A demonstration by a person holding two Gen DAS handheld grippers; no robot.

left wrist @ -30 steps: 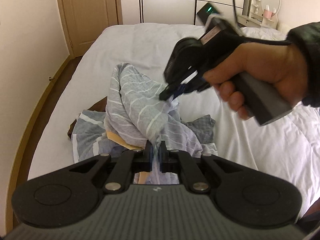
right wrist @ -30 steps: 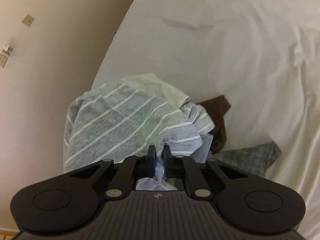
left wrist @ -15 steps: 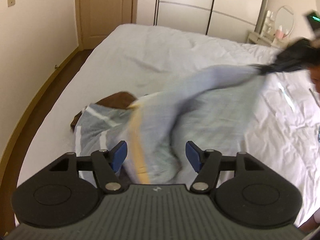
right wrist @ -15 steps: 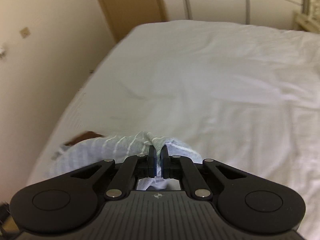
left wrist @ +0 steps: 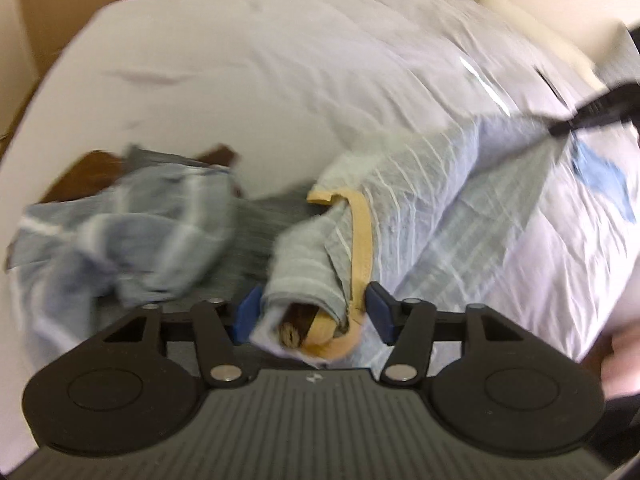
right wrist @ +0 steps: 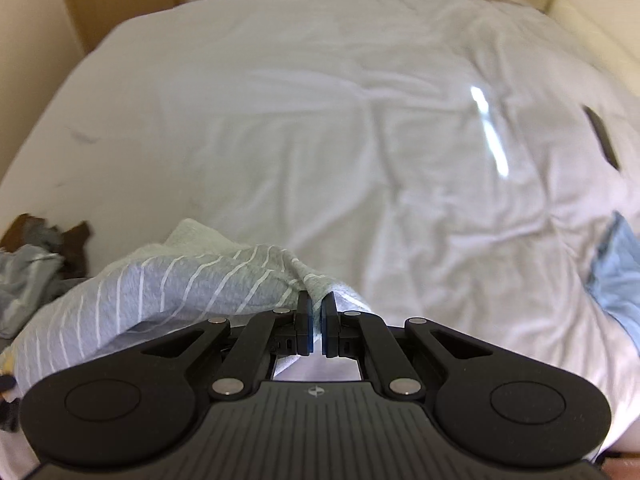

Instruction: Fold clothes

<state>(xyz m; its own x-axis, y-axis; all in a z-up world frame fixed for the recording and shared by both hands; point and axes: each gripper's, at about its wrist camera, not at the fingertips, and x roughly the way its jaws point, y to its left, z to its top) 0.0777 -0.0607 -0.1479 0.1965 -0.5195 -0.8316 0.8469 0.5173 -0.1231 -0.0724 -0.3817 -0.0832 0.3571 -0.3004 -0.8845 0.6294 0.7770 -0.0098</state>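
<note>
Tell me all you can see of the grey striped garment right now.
The grey striped garment looks like soft knit with thin white stripes and a tan neckband. It is pulled out across the white bed, clear of the clothes pile. The right gripper is shut on one edge. The other end lies bunched between the fingers of the left gripper, whose jaws have just been closing.

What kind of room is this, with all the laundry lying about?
Most likely a bedroom in a home. A wide bed with a white sheet fills both views, a heap of clothes lies on it, and a wooden door shows blurred behind.
</note>
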